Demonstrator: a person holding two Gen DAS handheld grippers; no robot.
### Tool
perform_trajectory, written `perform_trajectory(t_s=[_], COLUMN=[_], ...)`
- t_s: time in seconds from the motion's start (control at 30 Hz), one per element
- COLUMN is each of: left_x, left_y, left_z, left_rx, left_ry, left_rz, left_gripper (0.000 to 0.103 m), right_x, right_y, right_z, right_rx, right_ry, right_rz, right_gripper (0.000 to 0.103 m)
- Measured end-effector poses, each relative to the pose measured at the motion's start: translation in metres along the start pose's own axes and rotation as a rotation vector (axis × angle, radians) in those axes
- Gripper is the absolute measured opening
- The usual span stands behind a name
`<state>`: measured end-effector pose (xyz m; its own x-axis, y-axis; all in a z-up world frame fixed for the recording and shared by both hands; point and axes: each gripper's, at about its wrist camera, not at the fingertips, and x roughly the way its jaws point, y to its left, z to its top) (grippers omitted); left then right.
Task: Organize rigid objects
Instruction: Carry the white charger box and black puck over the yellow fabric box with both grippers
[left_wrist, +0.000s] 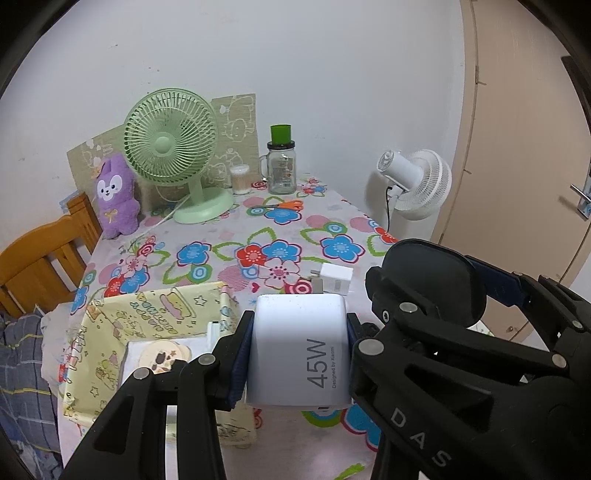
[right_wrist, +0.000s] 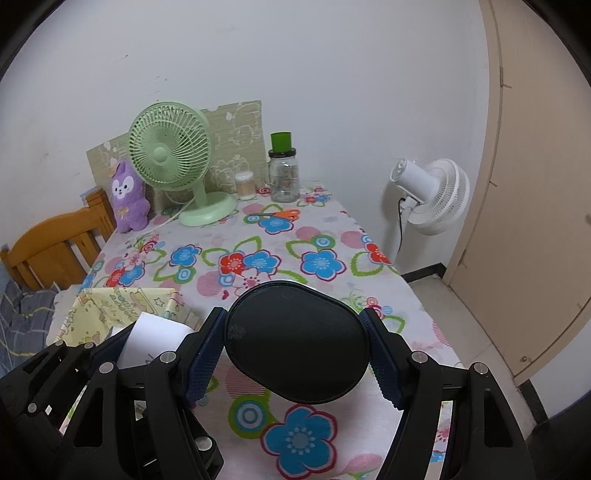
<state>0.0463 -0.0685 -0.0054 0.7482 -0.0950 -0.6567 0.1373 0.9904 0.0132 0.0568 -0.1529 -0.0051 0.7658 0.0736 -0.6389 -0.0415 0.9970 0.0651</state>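
Note:
My left gripper (left_wrist: 297, 354) is shut on a white 45W charger (left_wrist: 299, 350) and holds it above the table, just right of a yellow patterned box (left_wrist: 155, 314). The box holds a white item with a cartoon sticker (left_wrist: 162, 356). My right gripper (right_wrist: 295, 343) is shut on a black oval case (right_wrist: 295, 339) held above the flowered tablecloth (right_wrist: 258, 258); the case also shows in the left wrist view (left_wrist: 432, 280). A small white charger (left_wrist: 334, 278) lies on the cloth beyond the left gripper. The left gripper and its charger (right_wrist: 151, 343) show at the lower left of the right wrist view.
At the table's back stand a green desk fan (left_wrist: 173, 155), a purple plush (left_wrist: 114, 195), a cotton swab jar (left_wrist: 240, 179) and a glass jar with a green cup on it (left_wrist: 282, 166). Orange scissors (left_wrist: 288, 205) lie nearby. A wooden chair (left_wrist: 40, 258) stands left, a white floor fan (left_wrist: 417, 184) right.

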Motion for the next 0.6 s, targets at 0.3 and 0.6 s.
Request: perform_trajectory(t_s=[0.3,0.6], left_x=[0.003,0.008], left_y=[0.021,0.041], left_z=[0.000,-0.002], left_rx=[-0.007,-0.008], left_ry=[0.012,0.033], left_rz=[0.005,0.007], left_gripper=[0.048,0.048], right_x=[0.009,0.020], right_y=[0.021,0.041], right_z=[0.004,0.004], right_rx=[-0.008,-0.019], right_ry=[0.017,0.039], right_rz=[0.024,0.038], right_gripper=[0.074,0.074])
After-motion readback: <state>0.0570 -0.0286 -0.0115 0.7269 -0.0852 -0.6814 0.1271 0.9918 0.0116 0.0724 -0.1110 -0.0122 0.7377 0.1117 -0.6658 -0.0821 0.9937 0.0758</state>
